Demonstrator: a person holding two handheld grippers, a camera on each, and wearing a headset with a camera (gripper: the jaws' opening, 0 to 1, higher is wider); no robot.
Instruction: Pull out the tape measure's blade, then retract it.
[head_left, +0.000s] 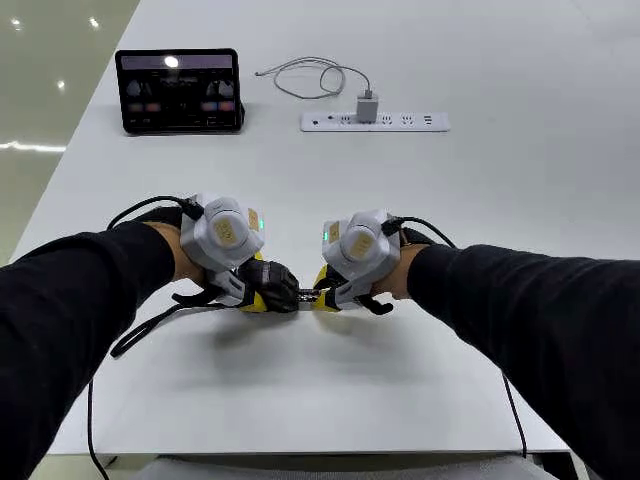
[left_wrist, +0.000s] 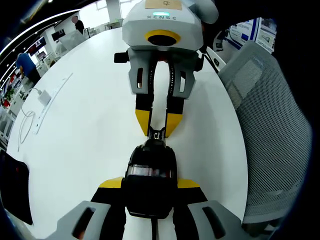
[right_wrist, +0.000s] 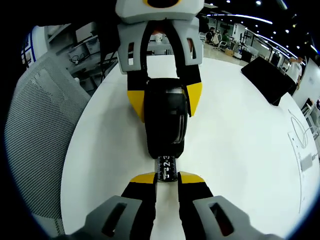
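On a white workbench (head_left: 420, 190), the left gripper (left_wrist: 150, 184) is clamped around a black tape measure case (right_wrist: 165, 117), and the right gripper (right_wrist: 166, 179), facing it, pinches the tip of the blade (right_wrist: 166, 168). Only a short numbered stub of blade is out, so the pull-out seems barely begun; the next move likely calls for drawing the grippers steadily apart with both grips kept firm

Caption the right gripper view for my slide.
Right claw pinches the black numbered blade just outside the black tape measure case.
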